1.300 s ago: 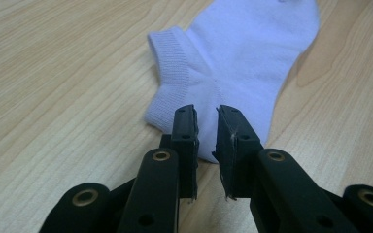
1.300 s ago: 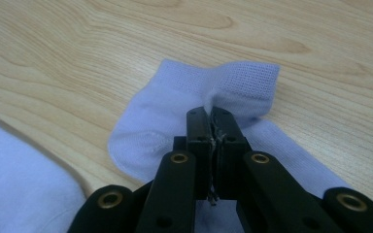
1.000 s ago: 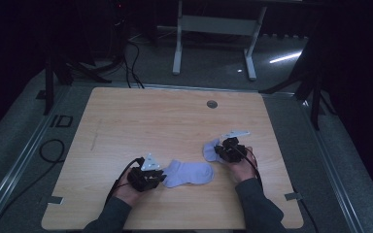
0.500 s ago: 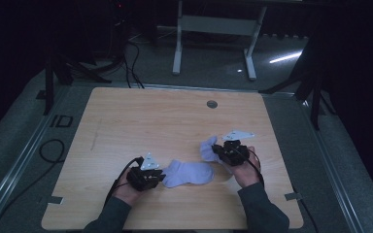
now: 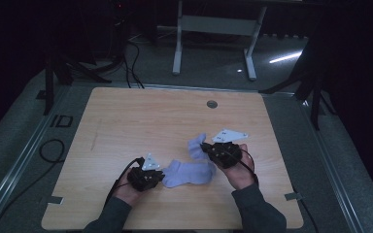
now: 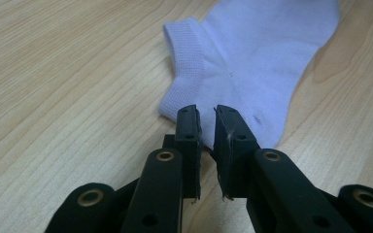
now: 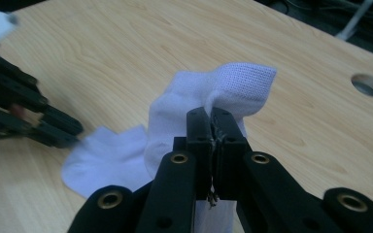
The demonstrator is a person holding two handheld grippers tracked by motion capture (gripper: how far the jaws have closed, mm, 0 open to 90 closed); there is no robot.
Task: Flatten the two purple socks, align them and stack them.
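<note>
A pale lilac-white sock [image 5: 189, 174] lies flat on the wooden table [image 5: 126, 126], near the front. My left gripper [image 5: 160, 177] sits at its left end. In the left gripper view the jaws [image 6: 206, 119] stand almost closed, pinching the sock's [image 6: 252, 58] near edge beside the ribbed cuff. My right gripper [image 5: 205, 147] holds a second sock [image 5: 197, 144] raised just above the flat one's right end. Seen in the right gripper view, its jaws [image 7: 211, 119] are shut on that sock's [image 7: 233, 80] bunched fabric, which folds over the tips. The left gripper [image 7: 34, 116] appears at the left there.
A round cable hole [image 5: 212, 104] is set in the table's far middle. The person's forearms enter over the front edge. A white-legged stand [image 5: 213, 29] is on the floor beyond the table, and a black cable [image 5: 48, 150] loops on the floor at left.
The right gripper has carried its sock a little to the left, toward the flat sock. The left gripper and the flat sock have stayed put.
</note>
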